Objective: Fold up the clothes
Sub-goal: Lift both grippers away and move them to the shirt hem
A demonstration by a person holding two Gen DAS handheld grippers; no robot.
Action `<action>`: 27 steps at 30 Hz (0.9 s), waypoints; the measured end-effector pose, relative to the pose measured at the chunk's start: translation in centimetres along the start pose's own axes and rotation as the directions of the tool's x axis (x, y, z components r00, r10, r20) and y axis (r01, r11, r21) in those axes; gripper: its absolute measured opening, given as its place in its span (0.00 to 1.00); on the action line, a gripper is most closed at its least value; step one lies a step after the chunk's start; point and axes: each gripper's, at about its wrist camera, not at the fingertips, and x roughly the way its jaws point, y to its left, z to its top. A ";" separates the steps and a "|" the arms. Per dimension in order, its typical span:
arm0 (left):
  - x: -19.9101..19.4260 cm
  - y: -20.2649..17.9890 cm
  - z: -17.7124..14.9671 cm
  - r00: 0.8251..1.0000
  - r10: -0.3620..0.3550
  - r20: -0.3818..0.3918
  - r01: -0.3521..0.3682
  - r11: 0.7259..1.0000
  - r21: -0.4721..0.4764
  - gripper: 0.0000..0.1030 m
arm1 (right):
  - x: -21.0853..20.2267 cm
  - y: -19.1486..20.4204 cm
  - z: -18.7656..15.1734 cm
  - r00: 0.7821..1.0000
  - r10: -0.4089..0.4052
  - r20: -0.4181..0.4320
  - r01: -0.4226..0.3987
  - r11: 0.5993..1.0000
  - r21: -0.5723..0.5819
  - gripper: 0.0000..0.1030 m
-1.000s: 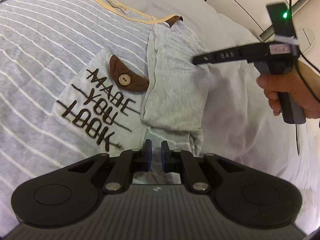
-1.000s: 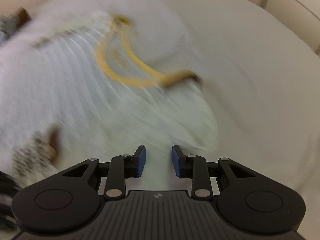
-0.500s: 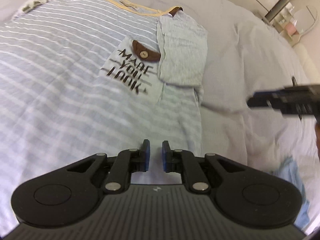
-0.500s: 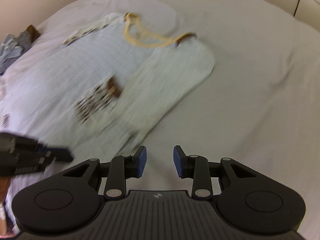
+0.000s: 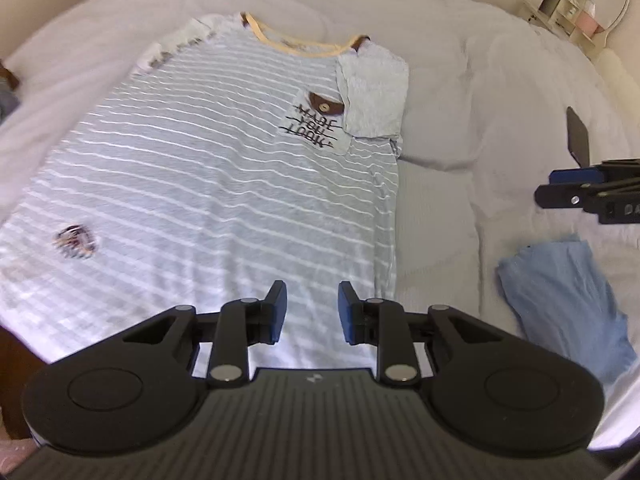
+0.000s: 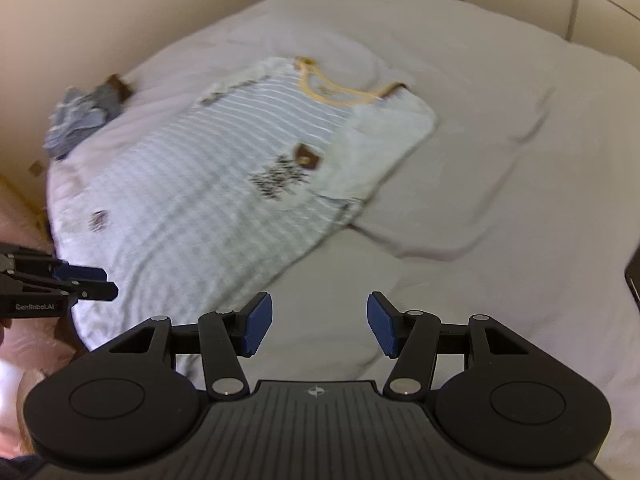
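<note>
A grey striped T-shirt (image 5: 224, 184) lies flat on the bed (image 5: 460, 80), front up, its yellow-trimmed neckline (image 5: 296, 46) toward twelve o'clock in the left wrist view and its hem toward six o'clock. One short sleeve (image 5: 374, 94) is folded inward over the chest at about one o'clock, just beside a lettered chest pocket (image 5: 314, 126) with a brown buttoned flap. The left gripper (image 5: 311, 312) hangs above the shirt's lower part at six o'clock, its jaws opening with nothing between them, the blue pads clear of the cloth. The right gripper (image 6: 319, 326) hangs over bare bedsheet beside the shirt's edge, its jaws opening wider, also empty; in the left wrist view it enters at three o'clock. A folded blue garment (image 5: 564, 304) lies on the bed at four o'clock, well apart from the shirt. In the right wrist view a crumpled blue-grey garment (image 6: 80, 120) sits at ten o'clock near the bed's far edge.
</note>
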 end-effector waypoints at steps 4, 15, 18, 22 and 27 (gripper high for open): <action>-3.6 1.5 -1.5 0.999 0.034 0.032 -0.033 0.999 -0.019 0.31 | -1.2 2.2 -0.4 1.000 0.016 0.014 -0.015 0.999 -0.028 0.57; -8.1 11.8 -3.8 0.992 0.086 0.089 -0.093 0.992 0.081 0.50 | -2.1 9.7 -0.6 0.998 -0.026 0.066 0.027 1.000 -0.015 0.66; -8.2 15.4 -4.7 0.995 0.052 0.087 -0.065 0.987 0.149 0.61 | -1.6 12.9 -1.0 0.995 -0.075 0.072 0.073 0.997 0.029 0.67; -8.7 19.1 -6.3 0.996 0.035 0.086 -0.060 0.948 0.312 0.67 | -1.0 17.6 -1.8 0.986 -0.152 0.071 0.144 0.984 0.104 0.70; -9.2 21.9 -8.5 0.995 0.061 0.084 -0.096 0.834 0.543 0.80 | -0.6 22.3 -2.9 0.984 -0.173 0.042 0.165 0.974 0.158 0.72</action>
